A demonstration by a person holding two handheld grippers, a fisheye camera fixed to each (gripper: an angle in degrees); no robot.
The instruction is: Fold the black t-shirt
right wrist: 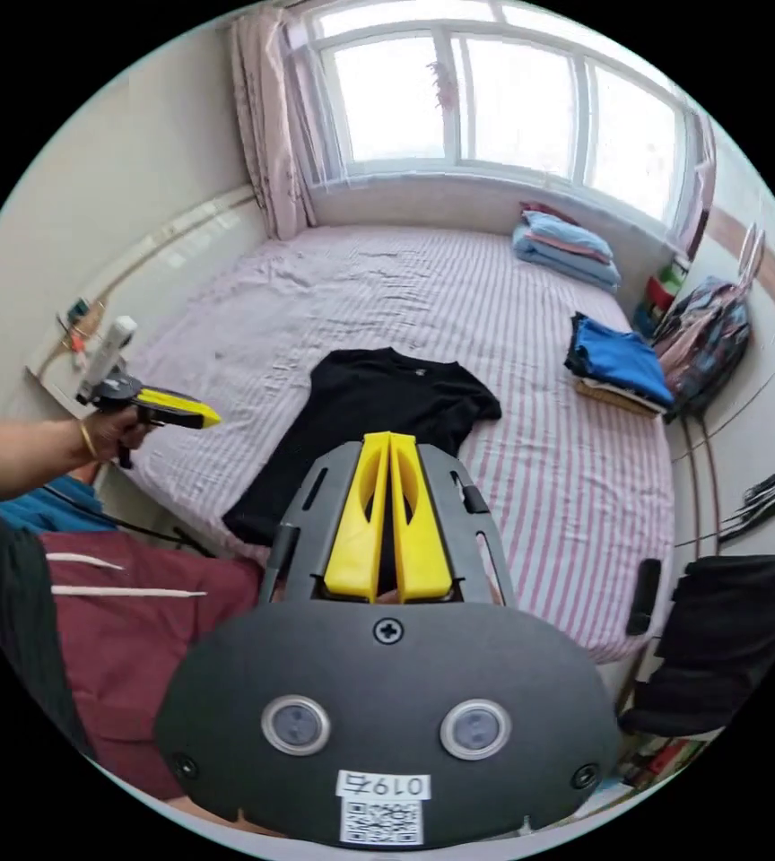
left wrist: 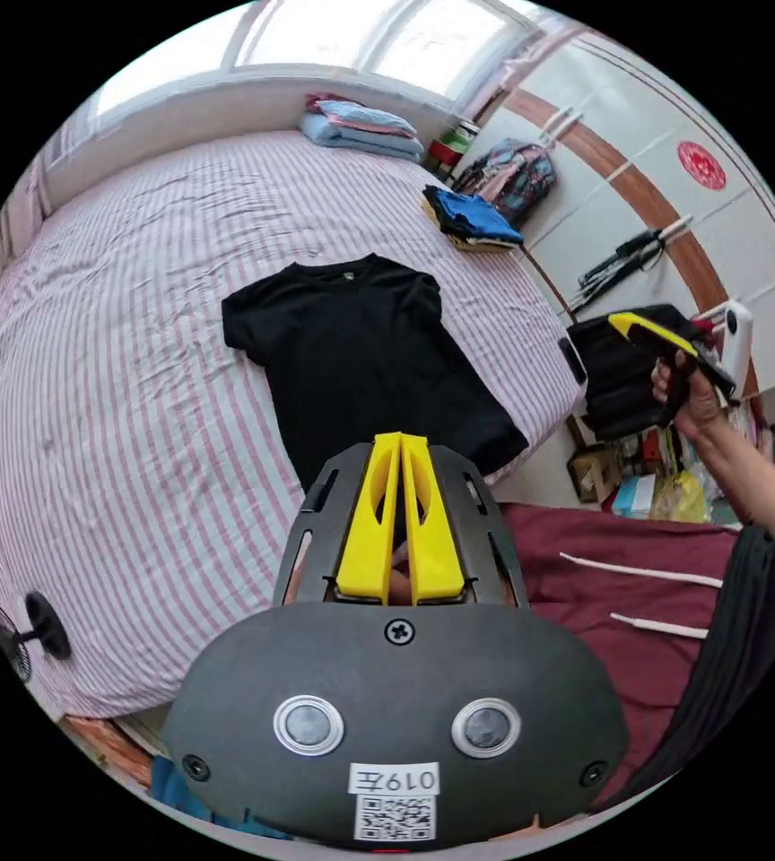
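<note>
So I'm basically sitting at the starting line here. The tee (left wrist: 361,359) is lying flat and face up on the striped bed (left wrist: 118,377), collar pointing toward the window, both sleeves spread out, hem hanging near the bed's edge closest to me. No crease in it that I can spot, so I'm judging none of the folding is done yet. I'm holding the left claw (left wrist: 401,448) up above the hem end, jaws pressed together with nothing between them, and the right claw (right wrist: 390,448) is doing the same, pinched closed on air. Neither one is touching the cloth. Everything is left: sleeves in, then bottom up. Folded stacks (right wrist: 616,359) are sitting off to the side, well apart from it.
</note>
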